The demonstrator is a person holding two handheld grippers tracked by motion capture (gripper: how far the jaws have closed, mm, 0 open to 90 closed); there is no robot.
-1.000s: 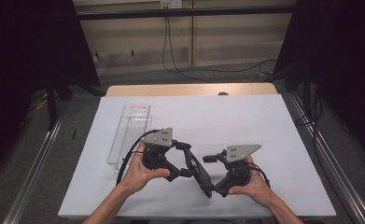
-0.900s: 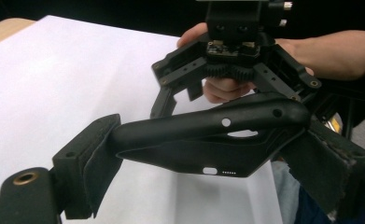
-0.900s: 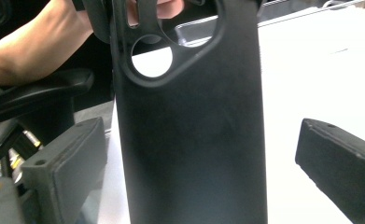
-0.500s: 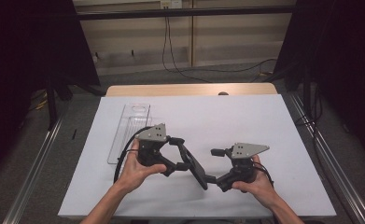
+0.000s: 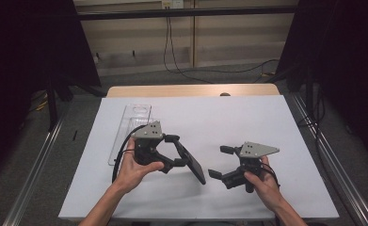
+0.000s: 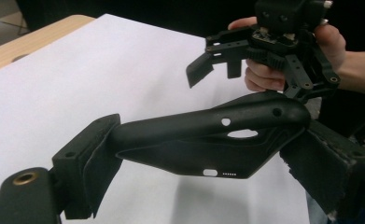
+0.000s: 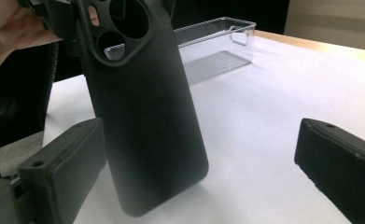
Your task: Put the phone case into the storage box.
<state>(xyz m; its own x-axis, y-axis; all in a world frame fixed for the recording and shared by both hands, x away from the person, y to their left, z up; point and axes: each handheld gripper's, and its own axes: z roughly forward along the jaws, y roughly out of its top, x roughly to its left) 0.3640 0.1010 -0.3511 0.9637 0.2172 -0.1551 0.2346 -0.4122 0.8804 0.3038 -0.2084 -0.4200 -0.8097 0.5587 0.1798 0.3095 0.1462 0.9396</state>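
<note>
A black phone case (image 5: 193,165) hangs above the white table sheet, with my left gripper (image 5: 180,150) shut on its camera-cutout end. In the left gripper view the case (image 6: 208,135) spans from pad to pad, both pads pressing its edges. My right gripper (image 5: 219,161) stands open a short way right of the case, jaws pointing at it and holding nothing. In the right gripper view the case (image 7: 147,116) hangs upright ahead of the left pad (image 7: 63,163), apart from both pads. The right gripper (image 6: 215,65) also shows in the left gripper view, held in a hand.
A clear plastic bin (image 5: 130,132) lies along the left side of the white sheet (image 5: 247,117), behind my left hand; it shows as the bin (image 7: 217,42) in the right gripper view. A wooden table edge (image 5: 191,90) runs along the far side. Metal rails flank the table.
The right gripper has drawn back to the right, away from the case, and the gap between the two grippers has widened. The left gripper keeps its hold on the case.
</note>
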